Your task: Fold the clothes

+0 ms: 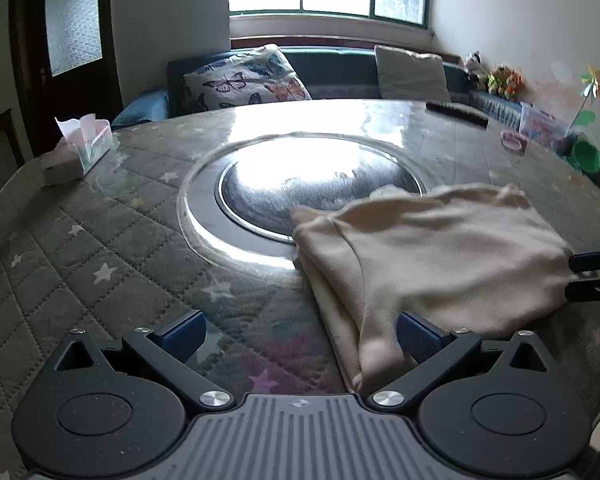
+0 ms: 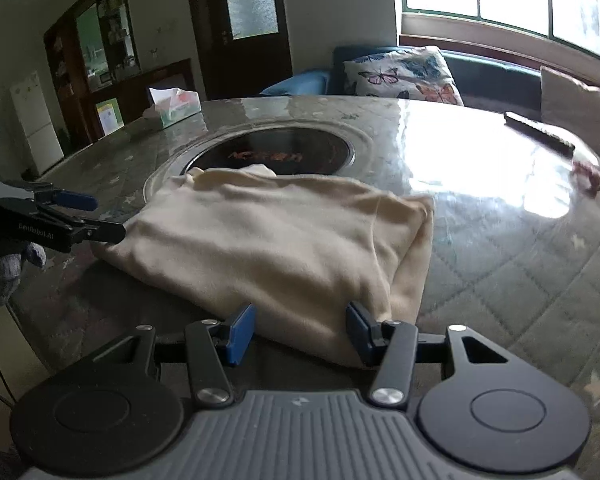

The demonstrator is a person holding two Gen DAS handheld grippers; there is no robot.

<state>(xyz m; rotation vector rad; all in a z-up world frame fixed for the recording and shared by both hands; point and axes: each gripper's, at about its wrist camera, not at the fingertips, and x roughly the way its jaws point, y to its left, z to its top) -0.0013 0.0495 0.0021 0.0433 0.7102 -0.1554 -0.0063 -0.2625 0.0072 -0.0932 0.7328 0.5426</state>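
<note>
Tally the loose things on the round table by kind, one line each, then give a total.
Cream garment, folded: 1
Tissue box: 1
Black remote: 1
Small pink item, too blurred to name: 1
Total: 4

Soft matt cream cloth garment (image 1: 440, 256), glossy table cover (image 1: 440, 136), quilted underneath
</note>
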